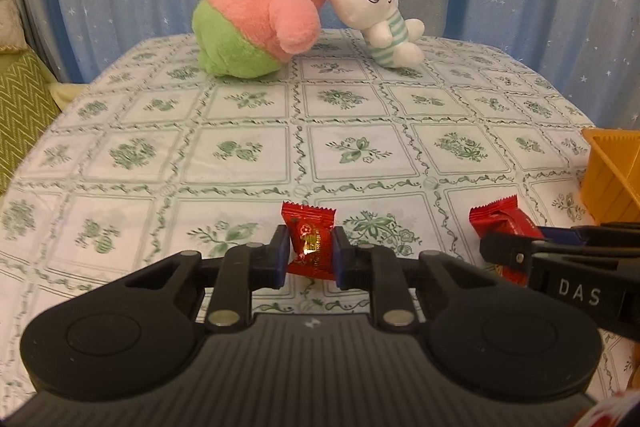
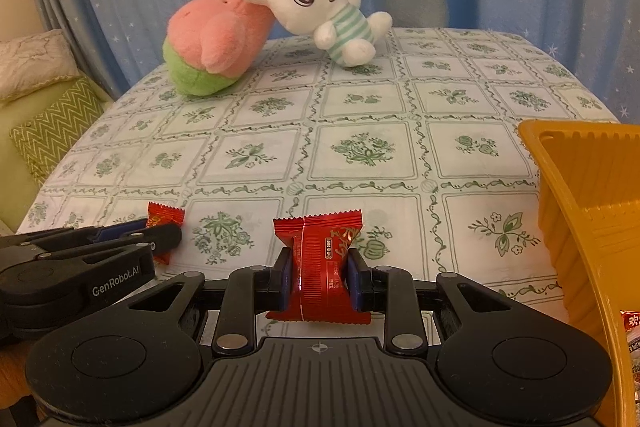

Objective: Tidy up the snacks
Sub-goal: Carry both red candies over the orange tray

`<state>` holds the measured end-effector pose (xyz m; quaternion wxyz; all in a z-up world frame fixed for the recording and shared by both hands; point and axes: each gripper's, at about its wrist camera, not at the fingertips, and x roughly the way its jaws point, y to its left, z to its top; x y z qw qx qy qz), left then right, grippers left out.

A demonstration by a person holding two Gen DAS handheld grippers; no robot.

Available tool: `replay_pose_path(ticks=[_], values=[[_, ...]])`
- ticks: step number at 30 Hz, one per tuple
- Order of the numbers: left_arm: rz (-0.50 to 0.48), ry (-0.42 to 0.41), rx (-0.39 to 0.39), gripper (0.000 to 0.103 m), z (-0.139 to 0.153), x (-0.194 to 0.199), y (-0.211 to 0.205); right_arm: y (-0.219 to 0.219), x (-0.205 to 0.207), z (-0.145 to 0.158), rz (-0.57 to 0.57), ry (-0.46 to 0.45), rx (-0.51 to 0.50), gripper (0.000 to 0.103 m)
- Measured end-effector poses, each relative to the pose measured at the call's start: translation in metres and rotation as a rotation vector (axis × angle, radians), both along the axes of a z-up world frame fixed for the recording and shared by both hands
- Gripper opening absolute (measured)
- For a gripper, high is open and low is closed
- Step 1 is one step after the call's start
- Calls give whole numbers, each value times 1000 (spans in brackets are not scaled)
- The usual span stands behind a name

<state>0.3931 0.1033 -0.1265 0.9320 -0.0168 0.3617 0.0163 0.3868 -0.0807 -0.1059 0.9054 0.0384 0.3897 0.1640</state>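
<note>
My left gripper (image 1: 310, 247) is shut on a small red snack packet (image 1: 309, 239), held just above the tablecloth. My right gripper (image 2: 319, 269) is shut on a larger red snack packet (image 2: 320, 267), also low over the table. In the left wrist view the right gripper (image 1: 516, 247) shows at the right with its red packet (image 1: 500, 221). In the right wrist view the left gripper (image 2: 160, 235) shows at the left with its packet (image 2: 165, 217). An orange plastic basket (image 2: 576, 195) stands at the right, close to my right gripper; it also shows in the left wrist view (image 1: 612, 175).
A pink and green plush toy (image 1: 256, 23) and a white bunny plush (image 1: 372, 7) lie at the table's far edge. The table has a green floral cloth (image 1: 340, 107). A green cushion (image 2: 56, 123) sits off the left side. Another snack wrapper (image 2: 632, 331) shows inside the basket.
</note>
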Motion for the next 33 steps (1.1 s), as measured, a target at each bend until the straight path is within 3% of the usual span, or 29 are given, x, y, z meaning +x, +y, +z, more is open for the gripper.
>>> replay_pose_path(ticks=[7,13,33], values=[[37,-6,38,19,18,-14,2,2,-15,12,12,-37,-6,28],[46,-17,24,19,34,-37,0,-6,-39,26,2,-54,-7,28],[73,-70,-39,19,105,-164,-21,-35,-152,92,-13,-87,26,28]])
